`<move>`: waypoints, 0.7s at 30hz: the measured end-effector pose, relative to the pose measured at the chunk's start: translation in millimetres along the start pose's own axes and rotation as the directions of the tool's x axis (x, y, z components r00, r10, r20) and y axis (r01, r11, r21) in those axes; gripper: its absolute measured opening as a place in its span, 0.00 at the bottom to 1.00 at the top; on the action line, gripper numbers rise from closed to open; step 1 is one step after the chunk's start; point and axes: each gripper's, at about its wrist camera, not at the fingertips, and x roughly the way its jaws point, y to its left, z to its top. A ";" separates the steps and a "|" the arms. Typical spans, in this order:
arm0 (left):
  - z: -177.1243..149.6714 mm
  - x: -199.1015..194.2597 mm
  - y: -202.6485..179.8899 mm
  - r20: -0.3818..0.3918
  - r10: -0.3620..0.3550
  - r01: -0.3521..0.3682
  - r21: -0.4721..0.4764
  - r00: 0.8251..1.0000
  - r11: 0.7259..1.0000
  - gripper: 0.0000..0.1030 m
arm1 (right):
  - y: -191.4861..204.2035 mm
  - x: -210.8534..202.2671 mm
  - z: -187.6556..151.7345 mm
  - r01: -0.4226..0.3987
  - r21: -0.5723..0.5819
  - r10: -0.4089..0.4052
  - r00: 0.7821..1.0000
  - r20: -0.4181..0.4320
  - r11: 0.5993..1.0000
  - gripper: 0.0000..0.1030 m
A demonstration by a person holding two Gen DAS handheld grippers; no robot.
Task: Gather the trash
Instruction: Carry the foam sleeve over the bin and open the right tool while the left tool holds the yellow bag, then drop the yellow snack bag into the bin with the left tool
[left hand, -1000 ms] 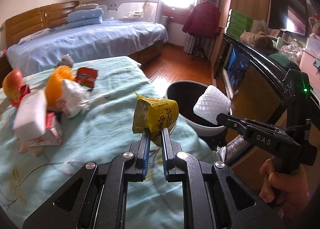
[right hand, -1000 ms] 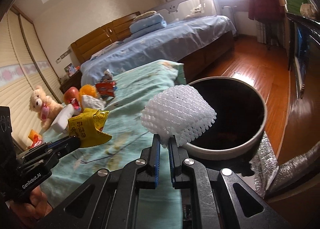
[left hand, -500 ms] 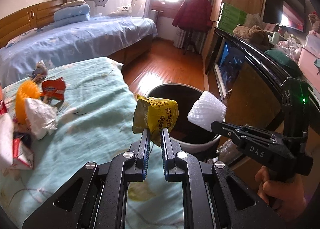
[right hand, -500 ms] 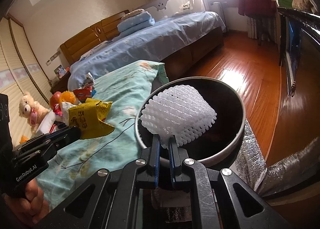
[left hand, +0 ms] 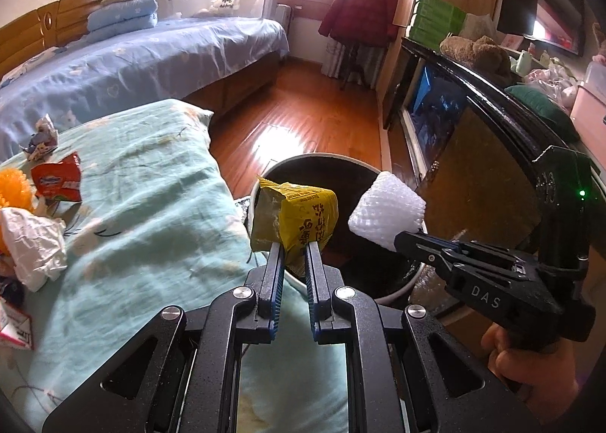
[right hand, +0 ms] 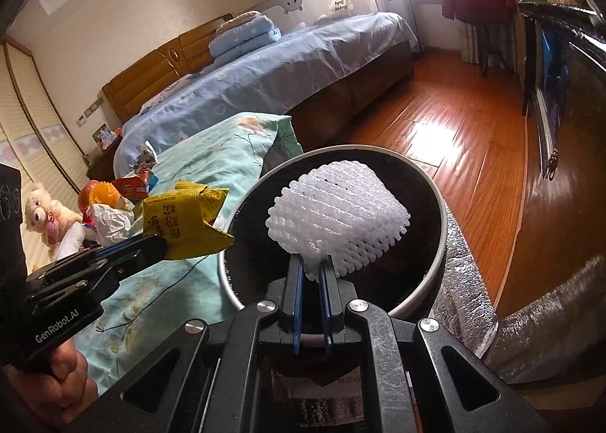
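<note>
Jaws of my left gripper (left hand: 294, 243) clenched on yellow wrapper (left hand: 299, 219) at the bin (left hand: 394, 291) rim, my right gripper (right hand: 311, 262) pinching white foam net (right hand: 337, 222) over the bin mouth, more litter on the bed (left hand: 151, 198).

Trash bin (right hand: 441, 243) bottom hidden in darkness, carton (left hand: 13, 327) cut by left edge, wrapper (left hand: 299, 221) print unreadable
</note>
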 end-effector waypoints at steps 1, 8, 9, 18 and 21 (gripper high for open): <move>0.5 1.6 0.3 -0.002 0.001 -0.001 0.000 1.000 1.000 0.10 | -1.3 0.9 0.5 -0.001 0.001 0.001 1.000 -0.003 1.000 0.08; 0.0 0.9 6.1 0.004 0.021 -0.021 -0.015 1.000 1.000 0.42 | -12.9 5.1 4.1 0.001 0.037 -0.001 1.000 -0.015 0.999 0.17; -1.3 -0.9 7.8 0.009 0.024 -0.023 -0.019 1.000 1.000 0.43 | -14.6 4.4 3.8 0.005 0.046 -0.004 1.000 -0.015 0.999 0.20; -28.5 -28.3 32.4 0.029 0.079 -0.076 -0.080 0.996 0.994 0.52 | -5.8 -5.7 -3.8 -0.012 0.050 0.011 1.000 0.020 0.999 0.56; -38.9 -39.0 47.3 0.035 0.100 -0.096 -0.109 0.994 0.989 0.53 | 5.0 -8.9 -6.9 -0.027 0.041 0.026 0.999 0.034 0.999 0.60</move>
